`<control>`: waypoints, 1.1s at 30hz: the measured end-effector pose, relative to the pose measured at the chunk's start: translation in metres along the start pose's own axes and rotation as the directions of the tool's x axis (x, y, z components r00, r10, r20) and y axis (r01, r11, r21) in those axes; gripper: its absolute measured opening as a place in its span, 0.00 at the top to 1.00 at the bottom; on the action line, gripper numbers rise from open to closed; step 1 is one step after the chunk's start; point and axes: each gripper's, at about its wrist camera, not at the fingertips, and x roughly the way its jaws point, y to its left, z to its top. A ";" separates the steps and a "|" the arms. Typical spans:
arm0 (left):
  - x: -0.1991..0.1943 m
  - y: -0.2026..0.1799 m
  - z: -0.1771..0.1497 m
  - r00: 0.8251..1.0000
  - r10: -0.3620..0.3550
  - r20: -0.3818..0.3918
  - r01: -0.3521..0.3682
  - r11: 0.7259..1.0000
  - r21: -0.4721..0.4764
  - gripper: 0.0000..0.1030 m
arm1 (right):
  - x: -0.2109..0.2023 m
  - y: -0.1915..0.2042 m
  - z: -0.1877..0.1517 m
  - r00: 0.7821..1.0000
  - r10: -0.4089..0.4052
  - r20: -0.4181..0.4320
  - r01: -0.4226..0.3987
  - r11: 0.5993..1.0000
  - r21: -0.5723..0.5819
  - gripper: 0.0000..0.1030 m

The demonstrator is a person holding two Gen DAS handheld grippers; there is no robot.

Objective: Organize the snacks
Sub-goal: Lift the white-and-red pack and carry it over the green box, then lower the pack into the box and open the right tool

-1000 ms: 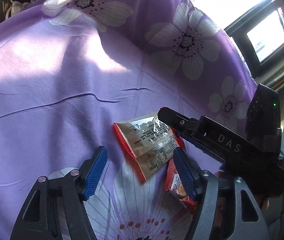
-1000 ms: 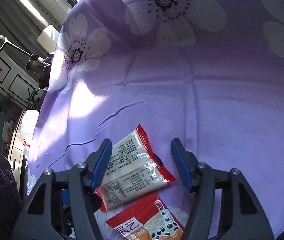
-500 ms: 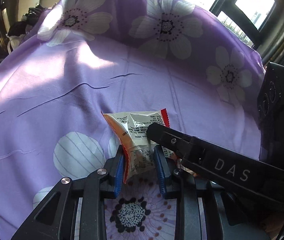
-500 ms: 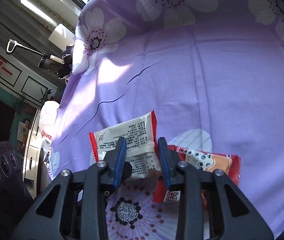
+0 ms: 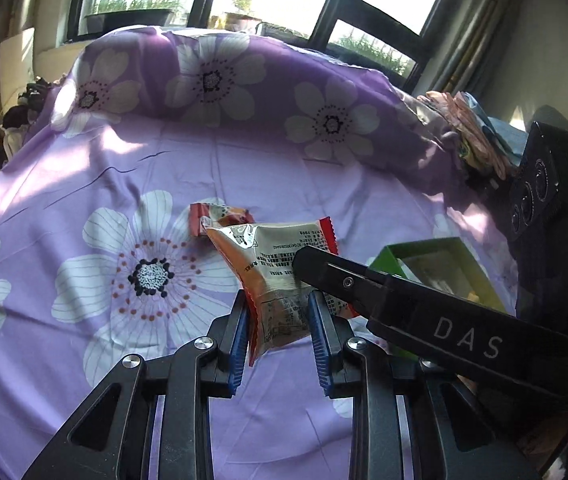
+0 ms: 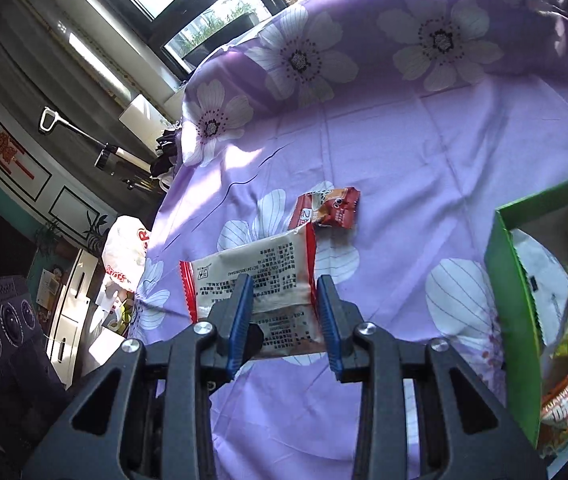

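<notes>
The crinkly red-edged foil snack packet (image 5: 280, 276) hangs above the purple flowered sheet (image 5: 84, 184), clenched by both left gripper (image 5: 280, 320) and right gripper (image 6: 284, 312); carry level to the green cardboard box (image 6: 511, 304).

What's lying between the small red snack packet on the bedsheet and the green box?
In the right wrist view only bare purple floral bedsheet lies between the red snack packet and the green box.

You are in a home, in a bedroom: a bed (image 5: 244, 168) under a purple flowered sheet (image 6: 423, 152), dark-framed windows (image 5: 323, 4) with plants outside, curtains (image 5: 475, 40), folded clothes (image 5: 471, 132) beside it, white cabinets (image 6: 68, 304) along the wall.
</notes>
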 end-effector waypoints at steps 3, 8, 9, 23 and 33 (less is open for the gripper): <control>-0.011 -0.030 -0.008 0.999 -0.053 0.006 0.052 0.997 0.053 0.73 | -0.036 -0.012 -0.013 0.998 -0.025 0.064 0.024 0.999 0.029 0.66; -0.019 -0.075 -0.021 0.989 -0.150 -0.006 0.149 0.981 0.127 0.73 | -0.086 -0.027 -0.036 0.974 -0.136 0.181 0.128 0.990 0.053 0.65; -0.019 -0.084 -0.024 0.987 -0.163 -0.009 0.163 0.976 0.142 0.73 | -0.093 -0.032 -0.040 0.968 -0.150 0.199 0.140 0.988 0.064 0.65; 0.038 -0.150 -0.039 0.938 -0.318 -0.136 0.339 0.923 0.184 0.73 | -0.135 -0.109 -0.062 0.915 -0.325 0.241 0.258 0.928 0.270 0.61; 0.046 -0.144 -0.034 0.934 -0.320 -0.158 0.344 0.925 0.159 0.71 | -0.142 -0.119 -0.066 0.879 -0.406 0.248 0.320 0.890 0.323 0.36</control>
